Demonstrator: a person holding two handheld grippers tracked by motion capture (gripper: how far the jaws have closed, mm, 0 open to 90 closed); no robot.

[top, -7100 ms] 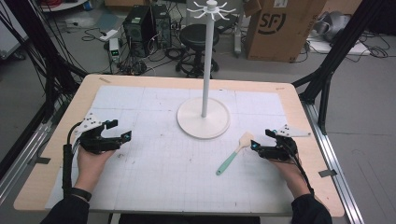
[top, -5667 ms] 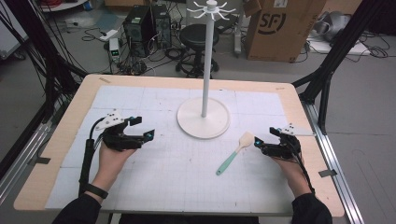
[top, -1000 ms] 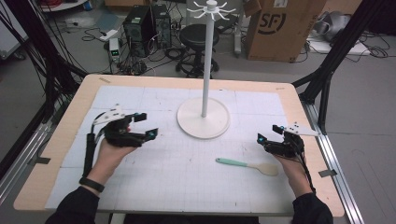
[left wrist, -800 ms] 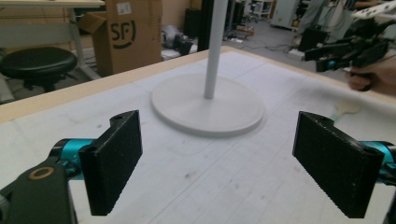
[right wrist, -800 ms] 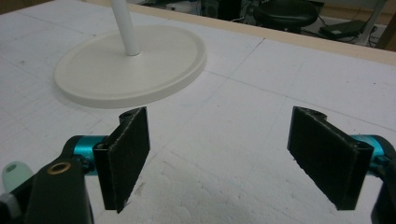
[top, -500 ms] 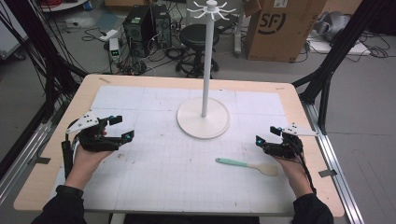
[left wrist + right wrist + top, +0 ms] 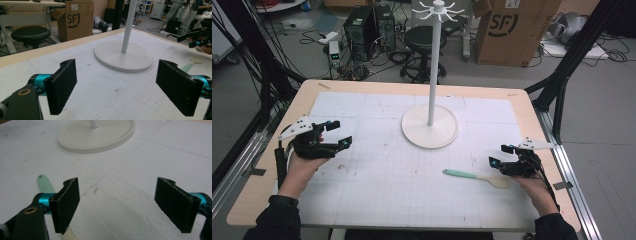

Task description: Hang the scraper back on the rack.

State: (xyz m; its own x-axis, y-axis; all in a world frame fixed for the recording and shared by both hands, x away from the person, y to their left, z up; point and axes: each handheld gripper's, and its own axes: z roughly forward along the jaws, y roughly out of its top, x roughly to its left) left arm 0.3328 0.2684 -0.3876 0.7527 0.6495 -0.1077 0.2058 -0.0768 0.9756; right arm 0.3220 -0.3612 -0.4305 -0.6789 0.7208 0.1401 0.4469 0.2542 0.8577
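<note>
A white stand with a round base (image 7: 429,131) and a tall pole (image 7: 433,65) stands at the table's far middle. A spatula (image 7: 472,176) with a green handle and cream head lies flat at the front right, head toward my right hand. My right gripper (image 7: 498,155) hovers just right of it, open, nothing between the jaws. In the right gripper view the gripper (image 7: 117,205) is open and the green handle (image 7: 46,183) lies behind the left jaw. My left gripper (image 7: 339,134) sits at the table's left, open and empty. In its own view it (image 7: 116,90) faces the stand base (image 7: 123,56).
A white gridded mat (image 7: 377,180) covers the wooden table (image 7: 532,120). Behind the table stand a black stool (image 7: 424,37), a cardboard box (image 7: 512,25) and computer gear (image 7: 362,25). Black frame posts (image 7: 562,85) flank both sides.
The spatula, earlier slanted by the right gripper, now lies flat and nearer the front edge. My left gripper went toward the middle, then back to the left. The right gripper barely moved.
</note>
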